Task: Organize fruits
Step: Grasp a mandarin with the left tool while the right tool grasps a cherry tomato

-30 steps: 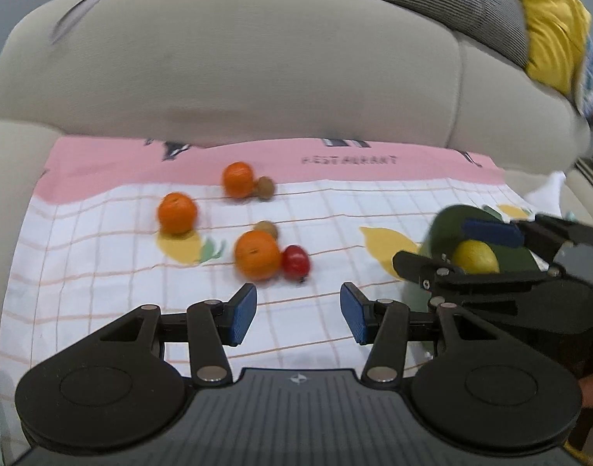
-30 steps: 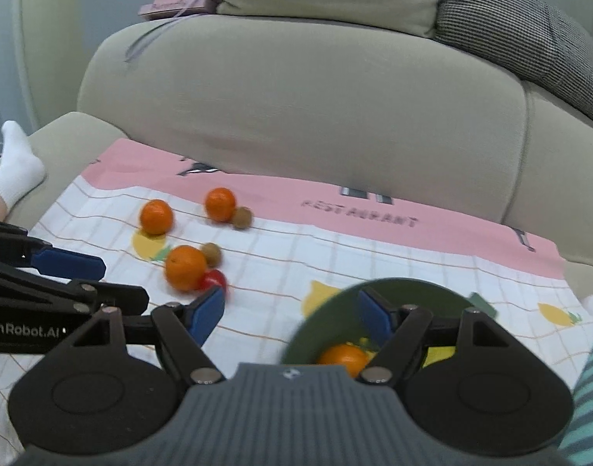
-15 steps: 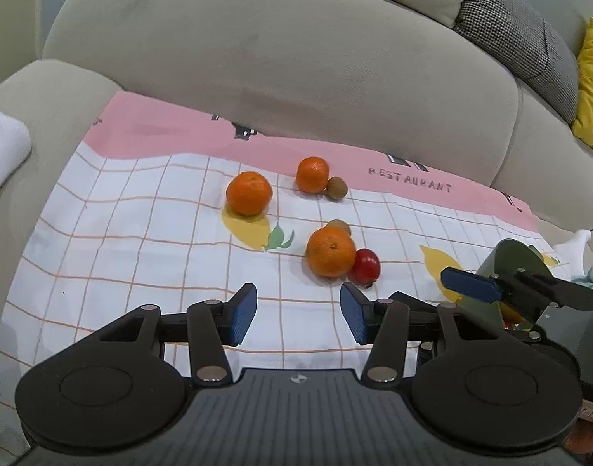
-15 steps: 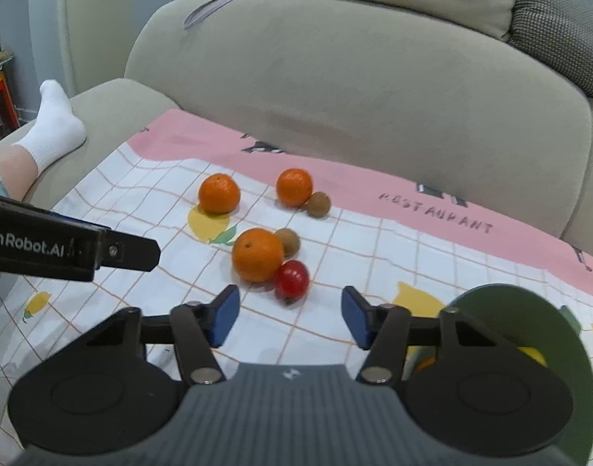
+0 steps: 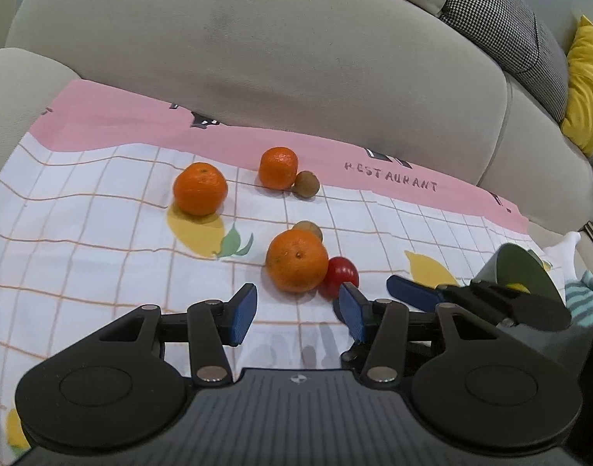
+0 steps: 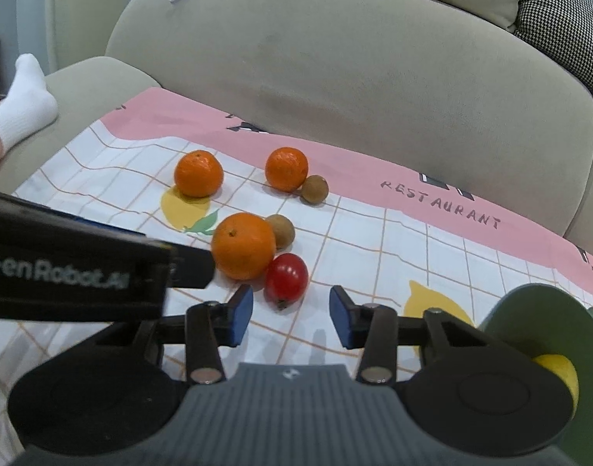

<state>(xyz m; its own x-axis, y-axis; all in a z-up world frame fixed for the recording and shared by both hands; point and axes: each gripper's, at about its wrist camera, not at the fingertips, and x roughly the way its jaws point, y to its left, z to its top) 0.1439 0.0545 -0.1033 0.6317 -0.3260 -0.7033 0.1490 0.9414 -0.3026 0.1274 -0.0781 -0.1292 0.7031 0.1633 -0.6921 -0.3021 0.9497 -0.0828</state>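
Both grippers are now hovering low over the loose fruit on the checked cloth [image 6: 393,256], where a second ago the right gripper [image 6: 291,312] was over the green bowl [image 6: 545,322]. Its jaws are closing with nothing between them, the red fruit [image 6: 286,280] lying just ahead, likely the next pick. Beside it, the left gripper [image 5: 296,312] is sitting half open and empty before the nearest orange [image 5: 296,260].

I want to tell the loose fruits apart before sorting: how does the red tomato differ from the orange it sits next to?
The red tomato is smaller than the nearest orange. Its skin is glossy and smooth, while the orange's is matte and dimpled. The tomato is slightly elongated with a small stem nub at its near end; the orange is rounder, with a dark stem dot on top. Both lie touching on the checked cloth, outside the green bowl.
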